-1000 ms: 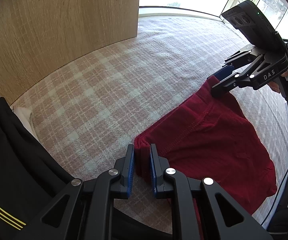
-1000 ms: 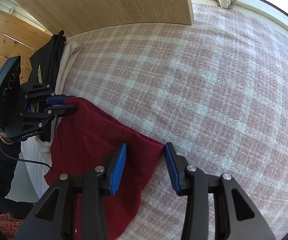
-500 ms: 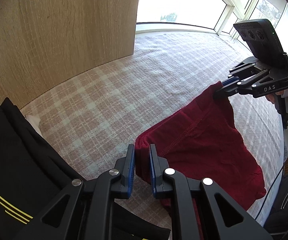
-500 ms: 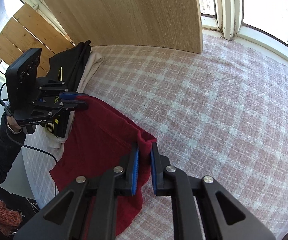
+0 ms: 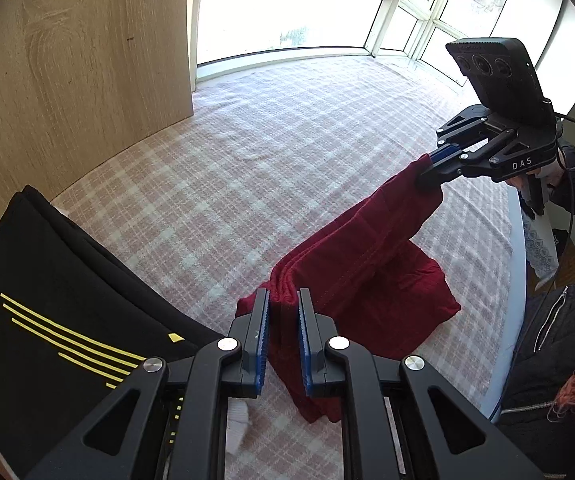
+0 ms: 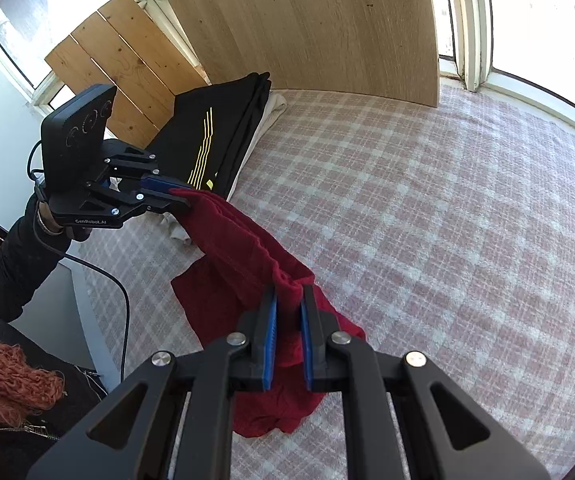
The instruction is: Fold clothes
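Note:
A dark red garment (image 5: 367,264) hangs stretched between both grippers above the checked pink bedcover (image 5: 247,152), its lower part still lying on the cover. My left gripper (image 5: 283,300) is shut on one bunched corner of it. My right gripper (image 6: 288,294) is shut on the other corner. In the left wrist view the right gripper (image 5: 427,176) shows at the right, pinching the cloth's far corner. The right wrist view has the left gripper (image 6: 185,198) at the left, holding the red garment (image 6: 247,248).
A folded black garment with yellow stripes (image 5: 47,320) lies on a pale one (image 6: 271,116) at the cover's left side. A wooden panel (image 6: 307,28) stands behind. Windows (image 5: 287,12) run along the far edge. The person's dark jacket (image 5: 559,340) is at the near edge.
The right gripper's jaws closed on the red garment's corner. Both grippers then rose, lifting the garment's top edge off the bedcover so it hangs between them.

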Demonstrator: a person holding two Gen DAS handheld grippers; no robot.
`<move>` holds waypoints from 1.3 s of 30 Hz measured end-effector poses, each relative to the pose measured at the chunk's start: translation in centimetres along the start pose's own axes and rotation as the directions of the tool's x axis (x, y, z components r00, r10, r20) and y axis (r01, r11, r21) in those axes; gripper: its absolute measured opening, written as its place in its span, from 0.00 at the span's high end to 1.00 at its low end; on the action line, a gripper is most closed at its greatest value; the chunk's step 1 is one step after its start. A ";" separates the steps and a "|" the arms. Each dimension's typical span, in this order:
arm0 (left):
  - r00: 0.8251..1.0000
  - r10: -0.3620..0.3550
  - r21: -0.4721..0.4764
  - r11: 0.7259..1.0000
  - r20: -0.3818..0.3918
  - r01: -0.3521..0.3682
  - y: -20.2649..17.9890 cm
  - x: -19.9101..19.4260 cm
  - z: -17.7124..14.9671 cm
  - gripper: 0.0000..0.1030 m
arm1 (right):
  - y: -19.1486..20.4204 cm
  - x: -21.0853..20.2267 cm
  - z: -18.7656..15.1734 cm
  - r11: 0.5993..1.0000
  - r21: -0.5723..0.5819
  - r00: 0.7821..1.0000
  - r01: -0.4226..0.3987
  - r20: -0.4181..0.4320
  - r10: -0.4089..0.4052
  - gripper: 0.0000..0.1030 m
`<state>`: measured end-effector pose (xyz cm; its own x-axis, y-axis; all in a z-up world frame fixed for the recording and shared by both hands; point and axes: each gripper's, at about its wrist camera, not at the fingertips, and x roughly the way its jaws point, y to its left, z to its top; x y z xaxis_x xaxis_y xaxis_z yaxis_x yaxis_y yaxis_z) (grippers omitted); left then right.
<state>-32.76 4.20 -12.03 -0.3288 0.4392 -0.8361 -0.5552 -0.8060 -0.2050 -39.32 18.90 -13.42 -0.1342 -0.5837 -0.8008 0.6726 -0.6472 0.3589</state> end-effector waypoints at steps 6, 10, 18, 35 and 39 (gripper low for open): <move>0.998 0.005 0.032 0.999 -0.062 -0.003 -2.7 1.7 -4.1 0.88 | 2.9 1.3 -4.2 0.997 -0.058 0.998 0.057 -0.027 -0.059 0.90; 0.996 0.024 0.070 0.997 -0.091 -0.017 -4.1 3.1 -5.8 0.87 | 3.7 2.9 -6.0 0.989 -0.096 0.989 0.113 -0.084 -0.121 0.88; 0.997 0.042 0.070 0.997 -0.068 -0.038 -5.0 0.3 -7.5 0.77 | 5.4 1.9 -8.6 0.981 -0.166 0.981 0.100 -0.151 -0.125 0.78; 0.995 -0.021 0.135 0.990 -0.095 0.034 -5.2 4.6 -3.8 0.74 | 1.1 3.4 -6.3 0.994 0.101 0.996 -0.033 -0.085 0.042 0.78; 0.989 -0.021 0.082 0.996 -0.145 0.033 -3.7 5.9 -6.0 0.74 | -1.2 4.7 -7.6 0.985 0.173 0.989 -0.016 -0.145 0.042 0.78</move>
<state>-28.08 7.40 -19.28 -0.2030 0.3934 -0.8967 -0.6263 -0.7561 -0.1899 -35.22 20.67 -21.30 0.0009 -0.5329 -0.8462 0.5385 -0.7127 0.4495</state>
